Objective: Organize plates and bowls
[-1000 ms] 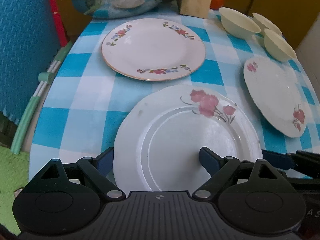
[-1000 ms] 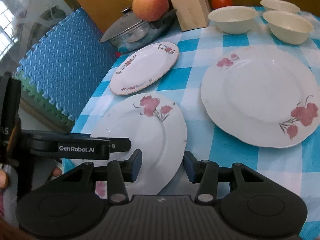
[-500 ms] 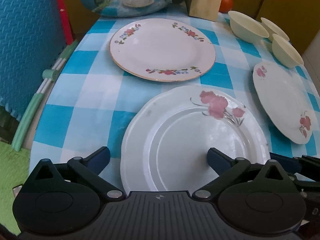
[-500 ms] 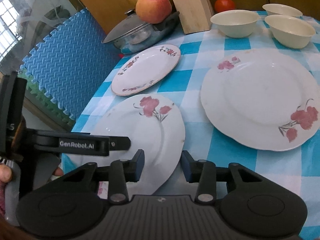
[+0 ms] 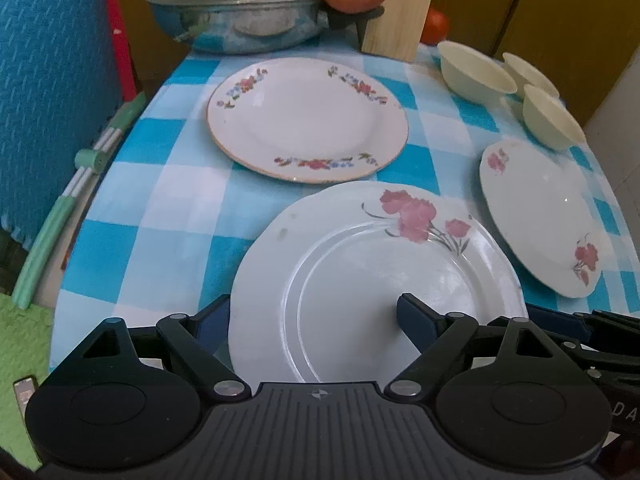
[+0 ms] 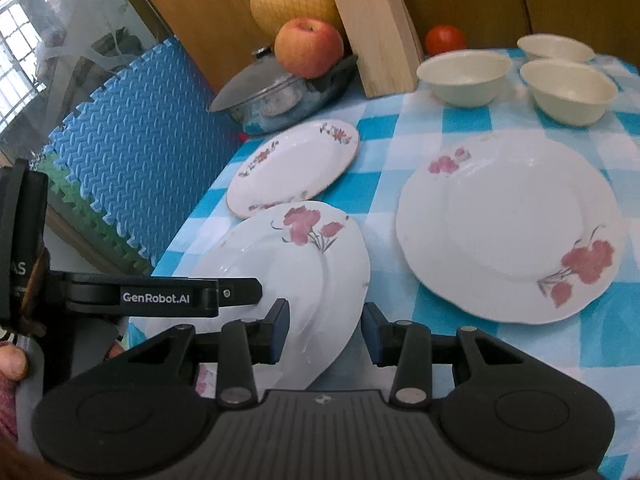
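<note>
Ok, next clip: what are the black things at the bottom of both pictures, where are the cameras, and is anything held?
There is no robot here. A person holds a black two-finger gripper in each hand, and a fisheye camera on each looks along its fingers. One picture comes from the left gripper, the other from the right gripper.

On the blue-and-white checked tablecloth lie a white plate with pink flowers nearest the edge, a gold-rimmed plate with a flower border behind it, a larger pink-flowered plate to its right, and three cream bowls. A lidded metal pot and a red apple sit at the back.

Both grippers straddle the nearest plate's rim, one on each side. The left jaws are closing with the rim between them. Neither gripper presses on it, so nothing is held.
</note>
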{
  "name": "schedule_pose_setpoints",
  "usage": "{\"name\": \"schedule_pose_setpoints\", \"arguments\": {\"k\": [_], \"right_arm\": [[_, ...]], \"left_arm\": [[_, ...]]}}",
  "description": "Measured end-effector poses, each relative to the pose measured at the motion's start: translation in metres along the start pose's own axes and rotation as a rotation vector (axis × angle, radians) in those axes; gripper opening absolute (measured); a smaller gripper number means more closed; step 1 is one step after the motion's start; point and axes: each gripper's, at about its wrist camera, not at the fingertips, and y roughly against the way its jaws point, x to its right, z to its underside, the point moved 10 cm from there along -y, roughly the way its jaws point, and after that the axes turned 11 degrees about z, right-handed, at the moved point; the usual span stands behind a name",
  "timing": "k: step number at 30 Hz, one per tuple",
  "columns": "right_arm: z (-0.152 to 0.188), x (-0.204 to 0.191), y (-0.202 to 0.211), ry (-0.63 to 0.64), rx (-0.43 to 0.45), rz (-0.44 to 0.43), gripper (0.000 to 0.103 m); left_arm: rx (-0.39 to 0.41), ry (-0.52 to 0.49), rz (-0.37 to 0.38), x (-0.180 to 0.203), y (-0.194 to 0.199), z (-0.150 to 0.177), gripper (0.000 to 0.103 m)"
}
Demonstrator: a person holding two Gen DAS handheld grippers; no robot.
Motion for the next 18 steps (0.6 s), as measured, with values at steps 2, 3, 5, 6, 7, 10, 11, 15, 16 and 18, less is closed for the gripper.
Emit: {"name": "schedule_pose_setpoints", "arguments": {"k": [2, 3, 5, 6, 7, 10, 11, 15, 16, 18], "right_arm": [[-0.002, 0.003, 0.003, -0.008, 0.008, 0.003, 0.038], [-0.003, 0.005, 0.005, -0.014, 0.013, 0.005, 0.038], [-0.006, 0.01, 0.009, -0.025, 0.026, 0.016, 0.038], [-0.008, 0.012, 0.011, -0.034, 0.034, 0.021, 0.038], [-0.01, 0.016, 0.014, -0.044, 0.043, 0.028, 0.038], [-0.015, 0.029, 0.02, -0.067, 0.07, 0.059, 0.038], [-0.017, 0.034, 0.021, -0.074, 0.076, 0.071, 0.038], [-0.019, 0.059, 0.026, -0.126, 0.089, 0.124, 0.038], [-0.02, 0.066, 0.027, -0.139, 0.092, 0.14, 0.038], [-0.02, 0.079, 0.029, -0.164, 0.098, 0.17, 0.038]], "left_arm": [[0.017, -0.009, 0.007, 0.004, 0.002, -0.002, 0.091], [0.025, -0.015, 0.009, 0.006, 0.003, -0.004, 0.091], [0.035, -0.025, 0.011, 0.011, 0.004, -0.007, 0.091], [0.038, -0.028, 0.013, 0.013, 0.004, -0.008, 0.091], [0.04, -0.032, 0.017, 0.016, 0.003, -0.01, 0.091], [0.046, -0.042, 0.035, 0.027, 0.001, -0.015, 0.091], [0.048, -0.05, 0.041, 0.032, -0.001, -0.018, 0.091], [0.051, -0.096, 0.056, 0.056, -0.01, -0.027, 0.091], [0.047, -0.106, 0.06, 0.062, -0.014, -0.029, 0.091], [0.032, -0.12, 0.072, 0.075, -0.023, -0.031, 0.091]]}}
